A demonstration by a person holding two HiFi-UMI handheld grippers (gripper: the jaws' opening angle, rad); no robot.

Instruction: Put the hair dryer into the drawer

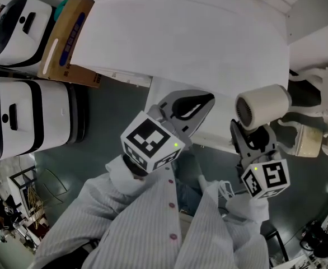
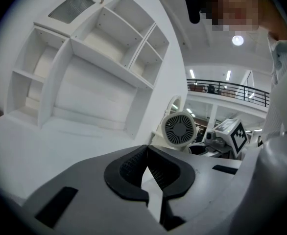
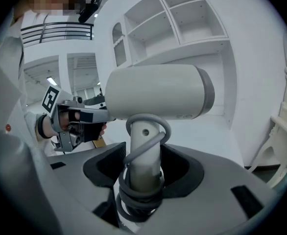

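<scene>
Jaws of the right gripper pinch the hair dryer handle, base hidden by coiled cord; left gripper jaws pressed together, empty.

Head view: handle of hair dryer hidden behind jaws of right gripper.

Right gripper view: coiled cord below hair dryer handle cut off by gripper body; plug end not traceable.

Left gripper view: only rear grille of hair dryer showing, lower part masked by body of left gripper.

Head view, far left of hair dryer: cardboard box against white desk, under or beside not determinable. White units cut by frame edge.
</scene>
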